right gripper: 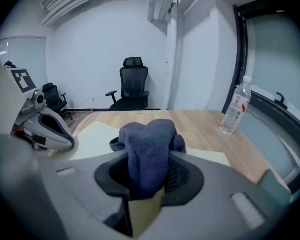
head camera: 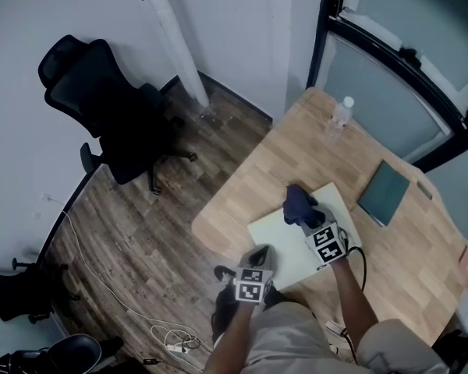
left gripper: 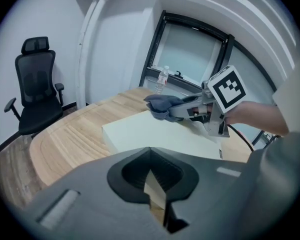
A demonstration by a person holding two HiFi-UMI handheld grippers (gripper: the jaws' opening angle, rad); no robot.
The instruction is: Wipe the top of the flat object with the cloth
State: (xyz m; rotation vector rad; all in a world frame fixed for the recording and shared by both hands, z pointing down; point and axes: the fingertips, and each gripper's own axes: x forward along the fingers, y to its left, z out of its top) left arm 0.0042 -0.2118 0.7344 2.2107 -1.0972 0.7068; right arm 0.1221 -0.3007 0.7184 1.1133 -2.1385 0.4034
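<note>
A pale, flat cream board (head camera: 285, 244) lies on the wooden table (head camera: 296, 158). My right gripper (head camera: 306, 215) is over the board's far part, shut on a bunched dark blue cloth (head camera: 298, 202). In the right gripper view the cloth (right gripper: 149, 149) bulges up from between the jaws, above the board (right gripper: 92, 136). The left gripper view shows the same cloth (left gripper: 160, 105) low over the board (left gripper: 150, 134). My left gripper (head camera: 258, 255) is at the board's near-left edge with its jaws together and nothing seen held. Whether it touches the board is unclear.
A clear water bottle (head camera: 342, 114) stands near the table's far edge. A dark green notebook (head camera: 384, 192) lies to the right of the board. A black office chair (head camera: 101, 107) stands on the floor at the left, and cables (head camera: 175, 337) trail near my feet.
</note>
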